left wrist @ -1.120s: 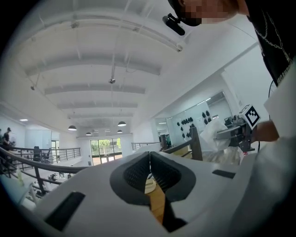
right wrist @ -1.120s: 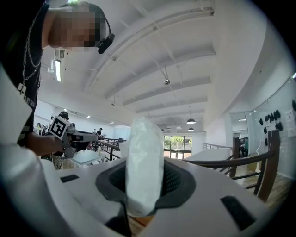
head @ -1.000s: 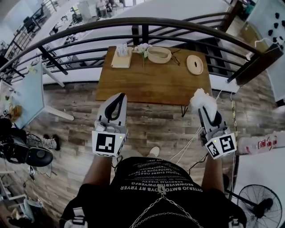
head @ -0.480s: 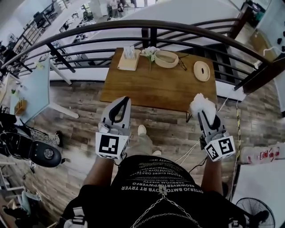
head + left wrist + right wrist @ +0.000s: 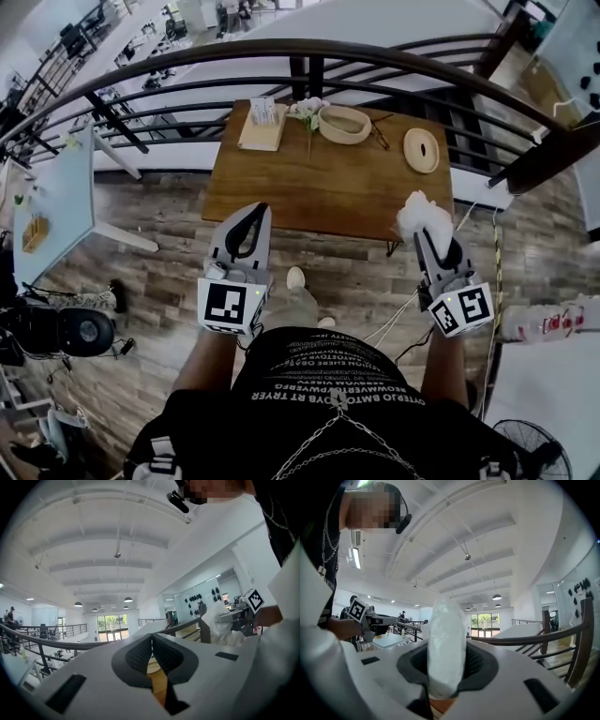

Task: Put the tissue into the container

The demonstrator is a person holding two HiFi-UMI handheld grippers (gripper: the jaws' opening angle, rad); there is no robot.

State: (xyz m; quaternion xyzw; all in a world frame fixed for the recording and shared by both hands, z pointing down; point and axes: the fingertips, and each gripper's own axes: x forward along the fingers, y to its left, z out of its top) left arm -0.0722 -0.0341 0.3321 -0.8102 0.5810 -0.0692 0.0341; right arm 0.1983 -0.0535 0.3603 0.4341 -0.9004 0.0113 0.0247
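In the head view my right gripper [image 5: 425,236] is shut on a crumpled white tissue [image 5: 421,212], held up over the near right corner of the wooden table [image 5: 328,187]. In the right gripper view the tissue [image 5: 446,644] stands squeezed between the dark pads [image 5: 477,663] and rises above them. An oval wooden container [image 5: 344,124] sits at the table's far edge, well ahead of both grippers. My left gripper [image 5: 257,210] is shut and empty over the table's near left edge; in the left gripper view its pads [image 5: 161,654] meet with nothing between them.
On the far side of the table are a wooden holder with white paper [image 5: 262,123], a small bunch of flowers [image 5: 306,110], a pair of glasses [image 5: 376,132] and a round wooden lid [image 5: 422,150]. A curved dark railing [image 5: 309,49] runs behind it. A pale blue table [image 5: 58,202] stands at the left.
Both grippers keep their pose, the right still shut on the tissue. The person has stepped a little: a foot now shows on the floor and the table has shifted slightly in view.
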